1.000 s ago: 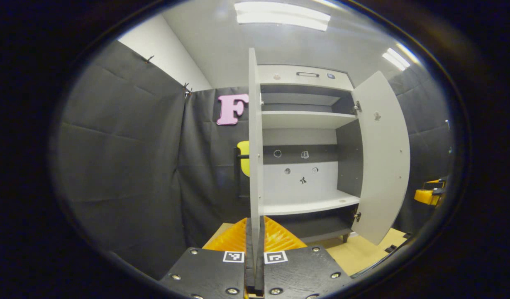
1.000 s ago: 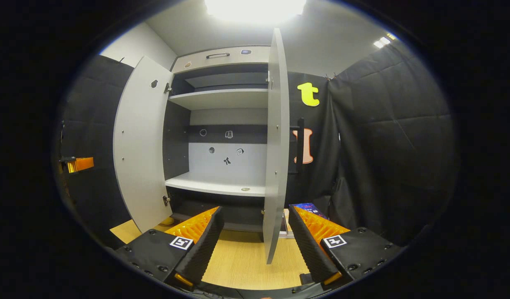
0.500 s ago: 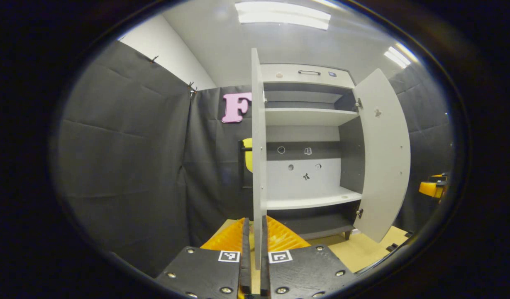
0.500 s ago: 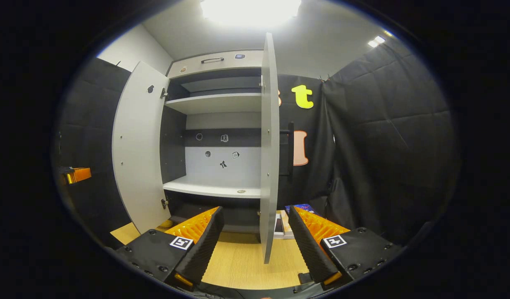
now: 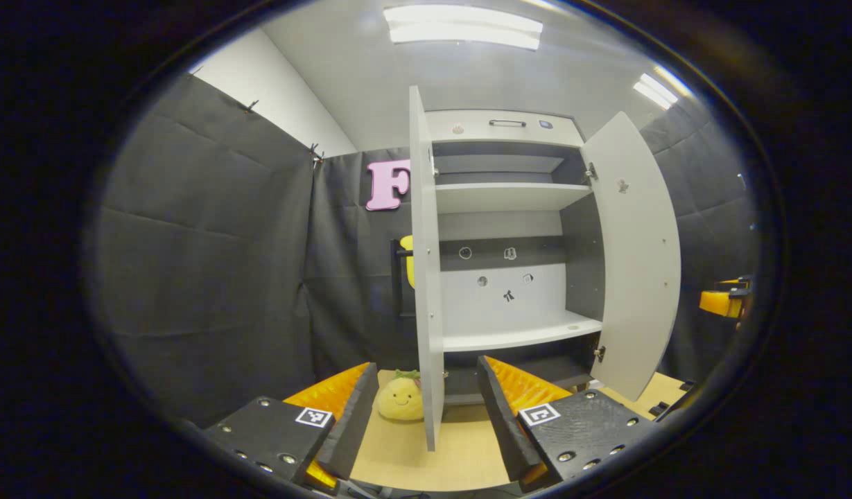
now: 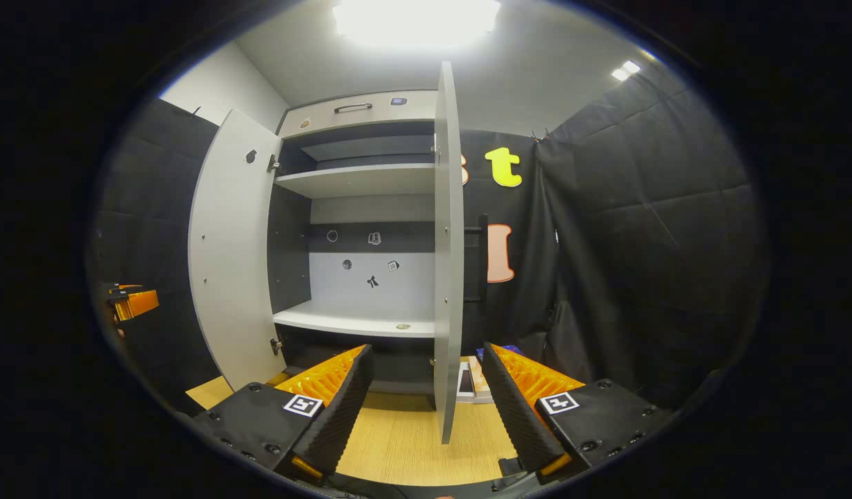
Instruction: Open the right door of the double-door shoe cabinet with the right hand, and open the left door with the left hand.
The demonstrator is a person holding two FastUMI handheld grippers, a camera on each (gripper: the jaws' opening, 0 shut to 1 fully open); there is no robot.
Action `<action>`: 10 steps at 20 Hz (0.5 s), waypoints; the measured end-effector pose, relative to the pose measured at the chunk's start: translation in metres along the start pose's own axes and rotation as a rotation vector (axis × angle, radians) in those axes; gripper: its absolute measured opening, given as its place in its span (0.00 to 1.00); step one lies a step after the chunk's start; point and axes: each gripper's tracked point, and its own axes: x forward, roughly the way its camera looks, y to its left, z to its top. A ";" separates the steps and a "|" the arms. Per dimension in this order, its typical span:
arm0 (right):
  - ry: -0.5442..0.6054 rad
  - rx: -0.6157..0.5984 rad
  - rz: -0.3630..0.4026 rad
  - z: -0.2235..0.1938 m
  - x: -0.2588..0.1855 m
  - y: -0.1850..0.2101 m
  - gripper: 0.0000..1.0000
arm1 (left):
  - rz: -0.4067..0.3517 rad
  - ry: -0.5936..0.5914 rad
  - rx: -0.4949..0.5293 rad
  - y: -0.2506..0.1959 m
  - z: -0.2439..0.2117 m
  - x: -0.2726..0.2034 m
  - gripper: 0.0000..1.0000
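- Standing open in both views: cabinet with both doors swung out, shelves bare and lit.
- Seen edge-on in the left gripper view: left door, straight ahead, its lower edge between the fingers of the left hand-held gripper.
- Spread wide, that left hand-held gripper, fingers well apart on either side of the door edge, touching nothing.
- Lying on the floor just left of the door's foot: yellow plush with a smiling face.
- Angled outward at the right of the same view: right door, inner face showing, hinges visible on the cabinet side.
- Seen edge-on in the right gripper view: right door, ahead of the right hand-held gripper.
- Held wide too, the right hand-held gripper, fingers clear of the door on both sides, gripping nothing.
- Swung out at the left of that view: left door, inner face showing.
- Peeking in at the far left: orange part of the other gripper.
- Resting on the floor just right of the right door's foot: flat boxes.
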 end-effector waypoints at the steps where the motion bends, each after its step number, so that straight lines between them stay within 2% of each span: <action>1: -0.004 0.006 -0.001 0.001 -0.001 0.000 0.98 | 0.002 -0.002 0.000 0.000 0.000 -0.001 0.82; 10: -0.022 0.018 -0.013 0.008 -0.002 -0.002 0.98 | 0.014 -0.036 0.020 0.006 0.002 -0.012 0.82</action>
